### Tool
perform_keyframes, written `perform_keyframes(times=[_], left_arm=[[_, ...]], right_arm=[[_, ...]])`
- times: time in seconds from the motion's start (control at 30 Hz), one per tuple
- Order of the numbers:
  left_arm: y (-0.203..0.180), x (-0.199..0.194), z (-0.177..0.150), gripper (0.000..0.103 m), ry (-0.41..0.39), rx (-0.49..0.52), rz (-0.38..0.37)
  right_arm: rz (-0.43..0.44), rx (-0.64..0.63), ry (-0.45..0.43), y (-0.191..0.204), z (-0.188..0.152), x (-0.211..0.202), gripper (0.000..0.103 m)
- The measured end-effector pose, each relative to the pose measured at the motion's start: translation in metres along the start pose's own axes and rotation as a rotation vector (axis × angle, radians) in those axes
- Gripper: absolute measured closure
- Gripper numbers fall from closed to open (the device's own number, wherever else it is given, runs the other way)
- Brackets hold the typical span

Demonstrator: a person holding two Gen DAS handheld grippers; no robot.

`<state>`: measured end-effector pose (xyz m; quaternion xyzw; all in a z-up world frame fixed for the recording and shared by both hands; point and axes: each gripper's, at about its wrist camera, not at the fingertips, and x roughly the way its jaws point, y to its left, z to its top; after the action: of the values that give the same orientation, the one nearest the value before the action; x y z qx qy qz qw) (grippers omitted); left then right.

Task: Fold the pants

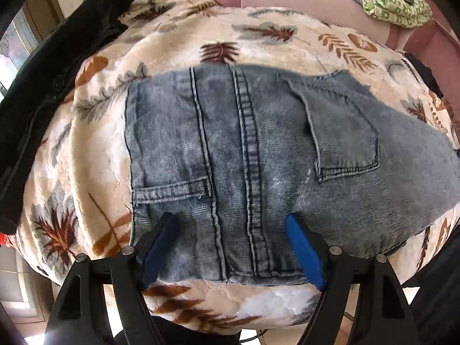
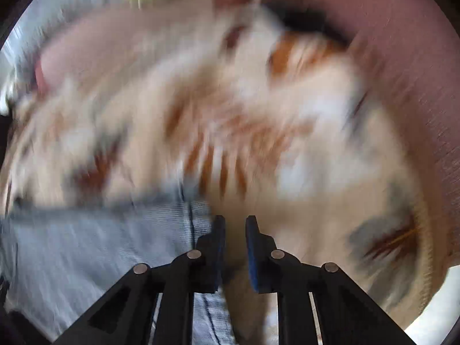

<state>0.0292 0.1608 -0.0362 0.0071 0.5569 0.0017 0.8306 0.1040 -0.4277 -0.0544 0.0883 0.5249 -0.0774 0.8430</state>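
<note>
I'm seeing folded jeans (image 1: 258,155) lying on the leaf-print blanket (image 1: 184,43). Left gripper (image 1: 231,220) is hovering over their near edge, jaws wide apart. Right gripper (image 2: 235,221) is showing a narrow gap, nothing between, beside the jeans' edge; view blurred.

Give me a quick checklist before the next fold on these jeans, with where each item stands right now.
1. Jeans lying flat on the leaf-print blanket: ok.
2. Left gripper open over the jeans' near edge: ok.
3. Left gripper holding denim: not ok, nothing pinched.
4. Right gripper on the jeans: not ok, narrow gap, empty, beside the denim edge.
5. Right wrist view sharp enough to aim: not ok, blurred.
</note>
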Motion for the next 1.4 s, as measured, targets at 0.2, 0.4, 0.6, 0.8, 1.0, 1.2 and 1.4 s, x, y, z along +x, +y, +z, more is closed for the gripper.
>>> perform_keyframes(times=[0.2, 0.4, 0.6, 0.8, 1.0, 1.2, 1.4], left_arm=[[0.0, -0.037, 0.005, 0.023, -0.125, -0.044, -0.057], [0.009, -0.002, 0.011, 0.022, -0.022, -0.125, 0.016], [0.013, 0.01, -0.001, 0.02, -0.07, -0.103, -0.016], [0.012, 0.01, 0.001, 0.019, -0.076, -0.108, -0.017], [0.018, -0.023, -0.001, 0.019, -0.155, -0.133, -0.045], [0.007, -0.023, 0.011, 0.019, -0.177, -0.124, -0.066], [-0.002, 0.006, -0.003, 0.019, -0.159, -0.078, -0.011]], right_arm=[[0.148, -0.019, -0.212, 0.031, -0.018, -0.084, 0.028], [0.003, -0.104, 0.067, 0.045, -0.045, -0.02, 0.029], [-0.182, 0.069, -0.103, 0.003, -0.024, -0.065, 0.029], [0.182, 0.08, -0.09, 0.008, -0.038, -0.07, 0.028], [0.113, 0.097, 0.018, 0.004, -0.031, -0.044, 0.033], [0.329, -0.248, -0.135, 0.149, 0.017, -0.098, 0.033], [0.41, -0.579, 0.009, 0.322, 0.031, -0.027, 0.063]])
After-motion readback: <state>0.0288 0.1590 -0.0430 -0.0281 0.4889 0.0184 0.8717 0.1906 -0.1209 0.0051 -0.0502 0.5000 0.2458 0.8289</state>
